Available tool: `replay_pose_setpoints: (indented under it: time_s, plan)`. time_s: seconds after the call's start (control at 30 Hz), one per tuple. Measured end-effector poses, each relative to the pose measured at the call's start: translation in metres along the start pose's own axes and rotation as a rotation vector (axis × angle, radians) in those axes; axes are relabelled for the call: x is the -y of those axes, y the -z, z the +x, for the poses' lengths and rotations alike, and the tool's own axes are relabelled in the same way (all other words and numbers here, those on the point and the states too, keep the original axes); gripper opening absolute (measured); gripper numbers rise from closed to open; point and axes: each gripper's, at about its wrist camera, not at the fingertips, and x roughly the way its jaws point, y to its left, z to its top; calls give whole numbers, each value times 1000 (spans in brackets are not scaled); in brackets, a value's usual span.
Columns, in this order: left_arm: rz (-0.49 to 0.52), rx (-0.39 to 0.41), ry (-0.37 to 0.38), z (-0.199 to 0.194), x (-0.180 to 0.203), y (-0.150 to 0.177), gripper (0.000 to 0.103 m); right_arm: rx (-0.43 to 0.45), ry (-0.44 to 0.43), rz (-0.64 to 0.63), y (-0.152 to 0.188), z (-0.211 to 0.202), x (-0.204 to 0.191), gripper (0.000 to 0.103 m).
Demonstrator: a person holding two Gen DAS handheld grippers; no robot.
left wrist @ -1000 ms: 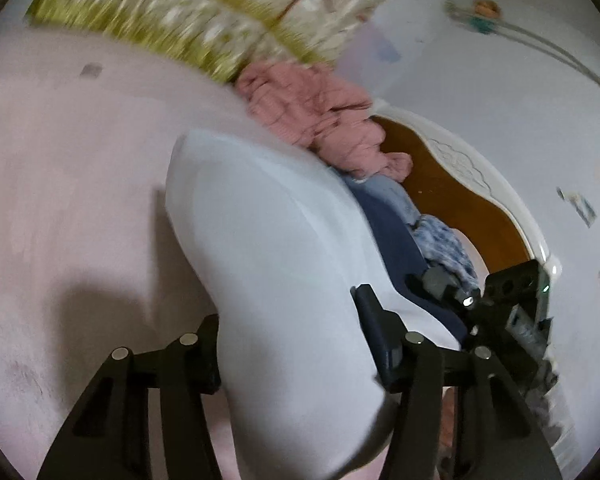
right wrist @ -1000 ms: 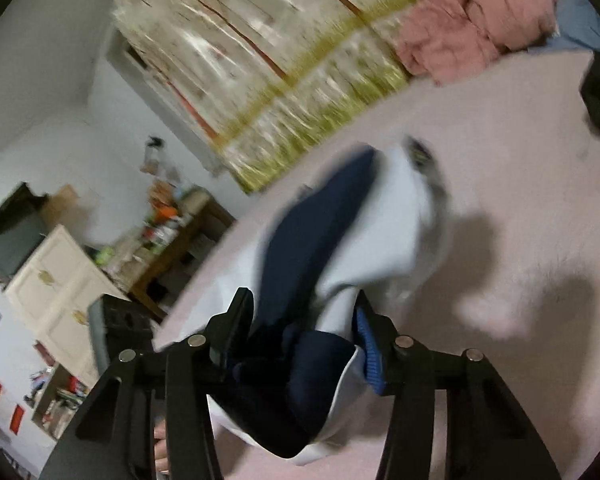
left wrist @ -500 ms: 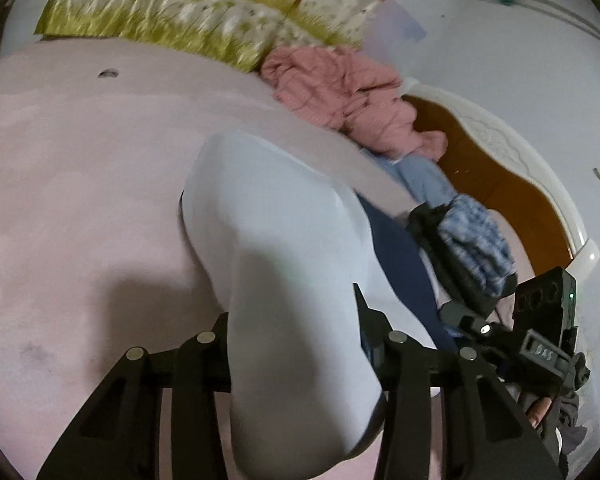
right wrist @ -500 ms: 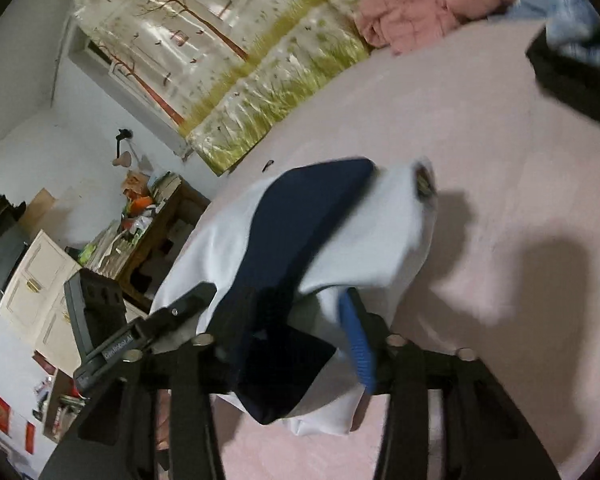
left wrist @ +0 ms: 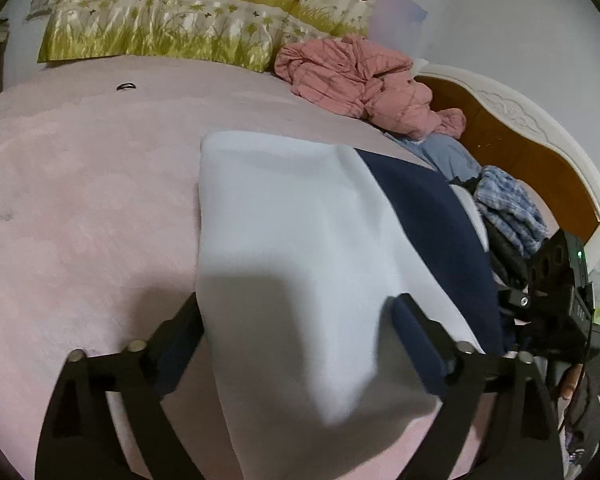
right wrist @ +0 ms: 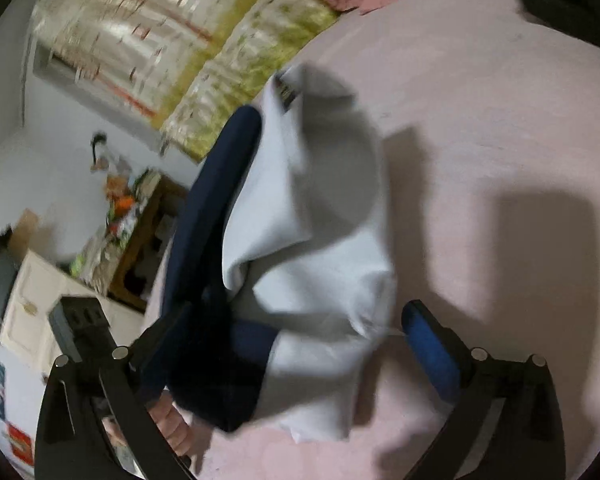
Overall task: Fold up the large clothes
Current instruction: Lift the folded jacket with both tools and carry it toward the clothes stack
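White and navy, the garment (left wrist: 300,248) drapes between both pairs of fingers above the pink bed (left wrist: 80,200). Left gripper (left wrist: 300,340) and right gripper (right wrist: 300,344) look parted, cloth slack between them. Judged mid-fold; next, regrip an edge.

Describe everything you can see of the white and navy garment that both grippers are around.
The white and navy garment looks like soft, smooth knit fabric, mostly white with a broad navy panel along one side and a small printed tag near its far edge. It is folded over and bunched, draping onto the pink bed cover. Its near end lies between the fingers of the left hand-held gripper and the right hand-held gripper, both spread wide. The right wrist view is blurred.
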Motion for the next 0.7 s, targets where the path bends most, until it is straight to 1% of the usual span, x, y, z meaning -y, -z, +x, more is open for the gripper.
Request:
replay_pose_setpoints:
  time_s: [0.07,0.13,0.17,0.2,0.23,0.3,0.33,0.37,0.4,0.43,0.47,0.5,0.53,0.57,0.6,0.63,0.67,0.7]
  plan:
    - [9,-1,-17,3,-3,2,100,-55,-32,15,-4,19,2,103]
    - [-4,-1,-17,7,-9,5,102,-60,-26,19,-6,28,1,103]
    - [-24,-1,-2,8,-13,5,103,-61,-40,10,-5,30,1,103]
    - [-53,-8,28,8,-19,5,102,-80,-78,-7,-4,32,1,92]
    - [-94,-20,63,9,-27,5,102,-89,-93,-10,-3,33,4,87]
    - [-195,-41,135,10,-45,6,102,-75,-137,-3,0,28,11,66]
    - [-263,-52,196,11,-56,8,102,-58,-163,26,1,25,17,61]
    - [-330,-61,263,11,-67,9,102,-45,-188,57,2,22,24,54]
    - [-379,-61,315,10,-75,10,102,-40,-219,76,4,20,29,52]
    - [-404,-55,349,7,-80,10,102,-32,-219,66,6,18,28,52]
    - [-412,-51,362,5,-83,10,101,-26,-205,46,7,15,26,52]
    - [-400,-47,341,2,-83,9,101,-19,-185,22,9,14,21,54]
    - [-371,-47,302,0,-80,8,101,-9,-156,5,11,12,16,57]
    - [-317,-73,240,3,-72,7,100,3,-137,-5,12,9,14,68]
    - [-269,-106,196,9,-63,8,99,17,-145,-12,14,3,11,84]
    - [-220,-129,174,16,-54,10,99,16,-195,-19,13,-2,11,94]
    - [-194,-122,172,17,-46,12,99,10,-248,-27,12,-5,14,103]
    - [-168,-125,185,18,-37,12,98,-2,-255,-36,10,-3,12,103]
